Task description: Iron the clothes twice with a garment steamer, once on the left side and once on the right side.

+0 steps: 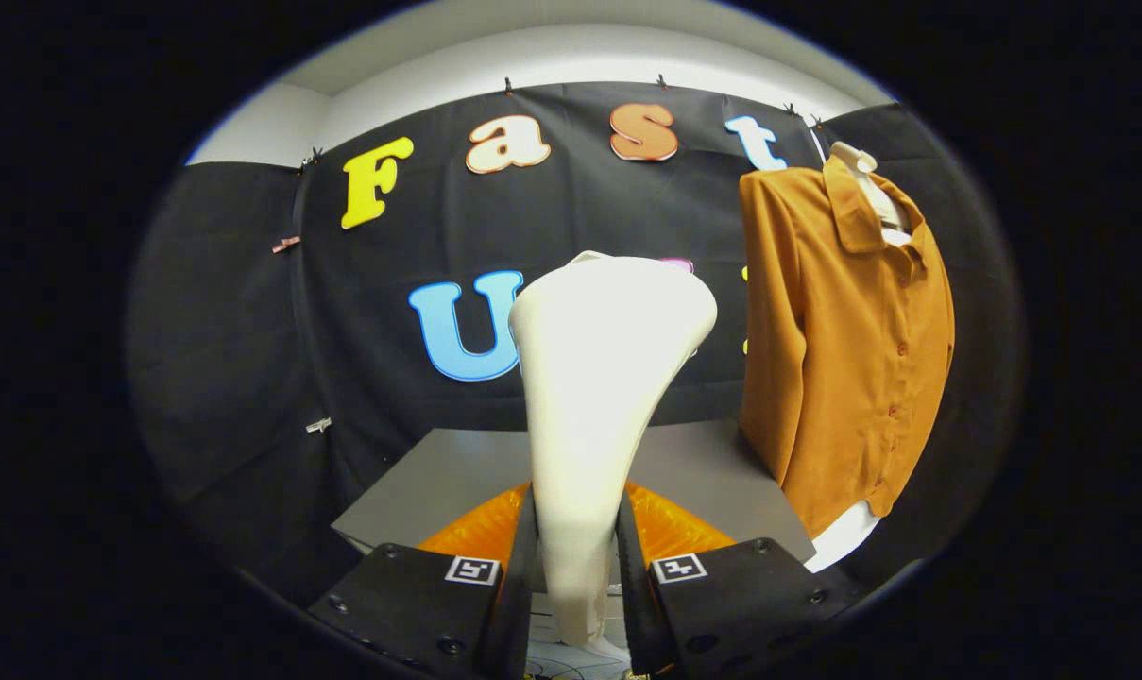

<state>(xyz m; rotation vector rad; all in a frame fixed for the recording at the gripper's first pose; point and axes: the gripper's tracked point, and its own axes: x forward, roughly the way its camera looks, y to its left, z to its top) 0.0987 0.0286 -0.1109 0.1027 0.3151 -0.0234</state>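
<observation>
Gripper [576, 576]: clenched on the handle of a white, flared plastic garment steamer [599, 378], held upright | Rust-orange button-up shirt [844, 349]: hung beyond the fingers, to the right, untouched | Handling: steamer judged rigid and light, best gripped low on its handle; shirt soft, likely to sway.

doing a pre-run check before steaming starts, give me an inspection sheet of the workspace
surface: grey table, bare where it shows
job's things: white garment steamer held upright between the fingers; orange-brown shirt buttoned, hanging on a white form ahead and to the right, apart from the steamer
clutter: crinkled orange material on the table behind the fingers, kind unclear
gripper: gripper shut on the steamer's handle
cables: thin wires below the handle, blurred
surroundings: black cloth wall, white wall above
</observation>
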